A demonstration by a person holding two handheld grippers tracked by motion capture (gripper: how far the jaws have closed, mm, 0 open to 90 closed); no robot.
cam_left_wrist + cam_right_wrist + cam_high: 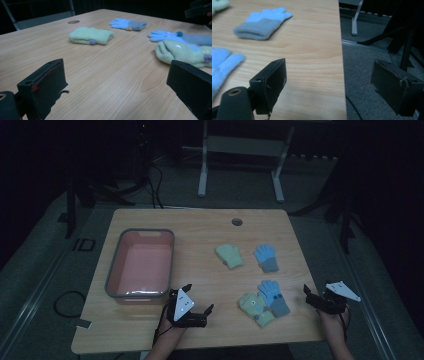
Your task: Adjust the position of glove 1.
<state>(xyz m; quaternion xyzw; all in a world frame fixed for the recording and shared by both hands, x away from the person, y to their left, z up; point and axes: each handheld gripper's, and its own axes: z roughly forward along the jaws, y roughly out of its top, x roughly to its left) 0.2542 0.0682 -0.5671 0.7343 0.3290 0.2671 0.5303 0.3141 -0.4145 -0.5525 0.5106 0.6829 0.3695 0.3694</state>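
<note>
Four small gloves lie on the wooden table (200,227). A green mitten (229,255) (91,36) and a blue glove (265,257) (128,24) (262,21) lie apart toward the middle right. Nearer me, a second blue glove (274,296) (175,36) (222,65) overlaps a second green mitten (255,308) (182,52). My left gripper (199,297) (117,70) rests near the front edge, left of the overlapping pair, open with bare wood between its jaws. My right gripper (315,292) (330,66) sits at the table's right edge, open and holding nothing.
A pink bin with a grey rim (111,270) stands at the left of the table, nothing inside it. A cable hole (237,222) is near the far edge. Beyond the right edge (342,50) lie grey carpet and dark stand legs (402,37).
</note>
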